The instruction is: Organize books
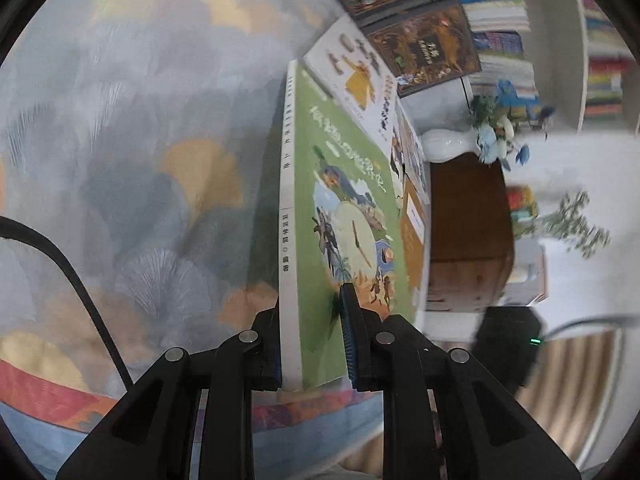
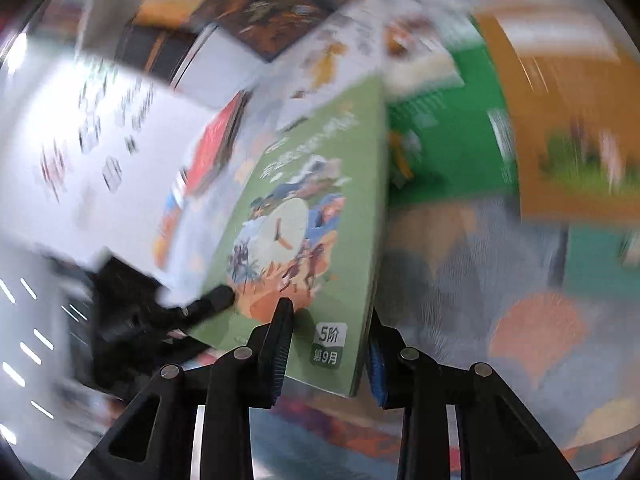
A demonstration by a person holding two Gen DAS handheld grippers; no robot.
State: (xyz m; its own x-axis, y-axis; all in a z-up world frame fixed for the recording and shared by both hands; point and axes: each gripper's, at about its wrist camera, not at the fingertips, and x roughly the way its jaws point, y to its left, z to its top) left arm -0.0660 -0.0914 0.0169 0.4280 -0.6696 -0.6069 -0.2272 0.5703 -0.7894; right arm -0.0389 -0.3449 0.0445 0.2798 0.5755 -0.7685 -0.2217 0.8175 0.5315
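A green picture book (image 1: 340, 184) with a white spine stands on edge above the patterned bedspread (image 1: 140, 160). My left gripper (image 1: 310, 308) is shut on its lower end, one pad on the spine side and one on the cover. In the right wrist view the same green book (image 2: 312, 208) sits between the fingers of my right gripper (image 2: 330, 312), which is shut on its corner by the label. The left gripper's black finger (image 2: 216, 298) touches the cover's left edge there. That view is blurred.
More books lie beyond: a white one (image 1: 356, 76), two dark brown covers (image 1: 424, 48), a bright green one (image 2: 448, 148) and an orange one (image 2: 568, 120). A white vase of flowers (image 1: 452, 142) stands on a wooden cabinet (image 1: 468, 220) below full bookshelves (image 1: 500, 12).
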